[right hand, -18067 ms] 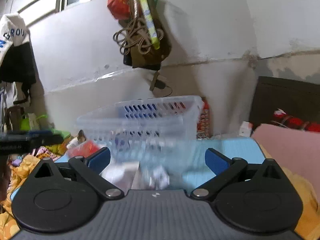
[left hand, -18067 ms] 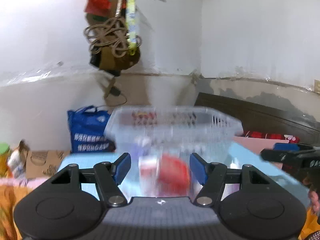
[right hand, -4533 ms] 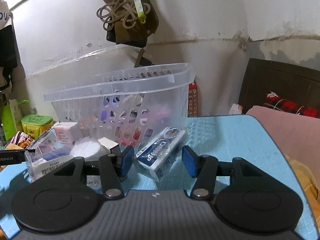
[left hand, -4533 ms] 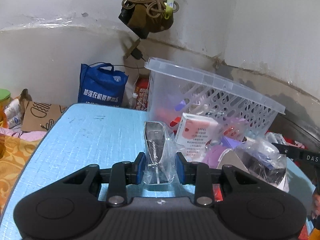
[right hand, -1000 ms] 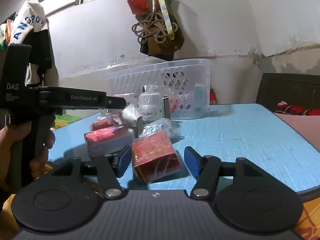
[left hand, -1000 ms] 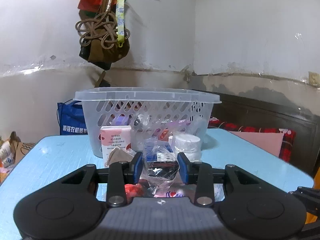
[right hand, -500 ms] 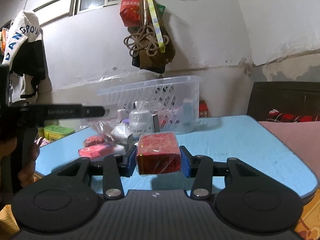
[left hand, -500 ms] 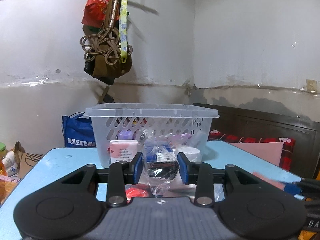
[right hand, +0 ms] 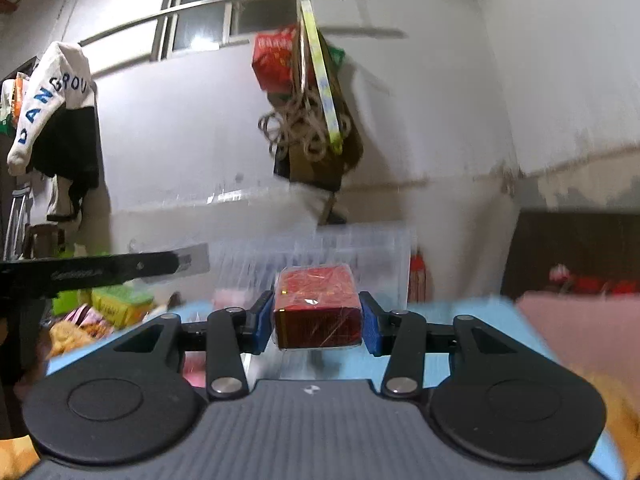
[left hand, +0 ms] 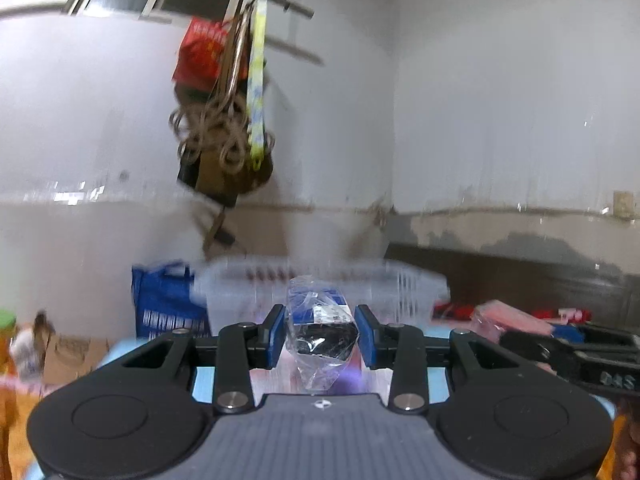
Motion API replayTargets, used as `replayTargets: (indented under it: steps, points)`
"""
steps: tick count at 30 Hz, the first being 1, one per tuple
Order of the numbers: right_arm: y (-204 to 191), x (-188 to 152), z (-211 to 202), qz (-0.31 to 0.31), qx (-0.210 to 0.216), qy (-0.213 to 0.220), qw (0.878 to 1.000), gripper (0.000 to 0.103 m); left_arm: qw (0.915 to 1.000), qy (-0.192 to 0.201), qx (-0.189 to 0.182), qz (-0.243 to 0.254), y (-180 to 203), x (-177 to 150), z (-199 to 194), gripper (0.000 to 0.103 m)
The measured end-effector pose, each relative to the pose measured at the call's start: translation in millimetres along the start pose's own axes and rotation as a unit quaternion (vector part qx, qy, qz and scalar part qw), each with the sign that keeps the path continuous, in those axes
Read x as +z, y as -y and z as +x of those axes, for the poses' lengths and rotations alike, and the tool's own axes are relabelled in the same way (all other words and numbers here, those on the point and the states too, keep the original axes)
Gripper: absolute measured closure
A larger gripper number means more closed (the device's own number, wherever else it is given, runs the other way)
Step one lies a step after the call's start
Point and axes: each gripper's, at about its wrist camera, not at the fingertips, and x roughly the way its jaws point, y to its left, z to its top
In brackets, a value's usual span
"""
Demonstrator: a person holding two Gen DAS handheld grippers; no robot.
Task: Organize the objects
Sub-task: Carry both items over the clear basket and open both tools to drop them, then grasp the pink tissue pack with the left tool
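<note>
L gripper: my jaws clamped on a clear plastic bag w/ smth dark + a blue-white label inside, bag at frame centre between the blue pads, held off the table. R gripper: jaws closed onto the red box in the last moment, pads now pressing both its sides, box level, centre frame, shiny wrap. Behind both loads, mid-frame: clear plastic basket, blurred, on the light blue table. Left wrist view: blue bag left of basket, other gripper's black body at right edge. Right wrist view: L gripper's black bar at mid-left, snack packs under it. Upper centre: knotted cord + red pack hanging on the wall; jacket upper left
</note>
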Motion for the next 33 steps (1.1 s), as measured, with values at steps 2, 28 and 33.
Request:
replayTargets:
  steps: [2, 28, 33]
  points:
    - [1.2, 27.2, 20.9, -0.010, 0.006, 0.015, 1.000, 0.055, 0.9999, 0.014, -0.007, 0.005, -3.6, 28.3, 16.6, 0.062]
    - [20.0, -13.5, 53.0, 0.052, 0.011, -0.126, 0.991, 0.000, 0.9895, -0.125, -0.034, -0.063, -22.4, -34.1, 7.0, 0.025]
    - [14.2, -38.2, 33.3, 0.060, 0.009, -0.143, 0.988, 0.001, 0.9866, -0.144, -0.037, -0.066, -1.5, -65.3, -18.3, 0.025]
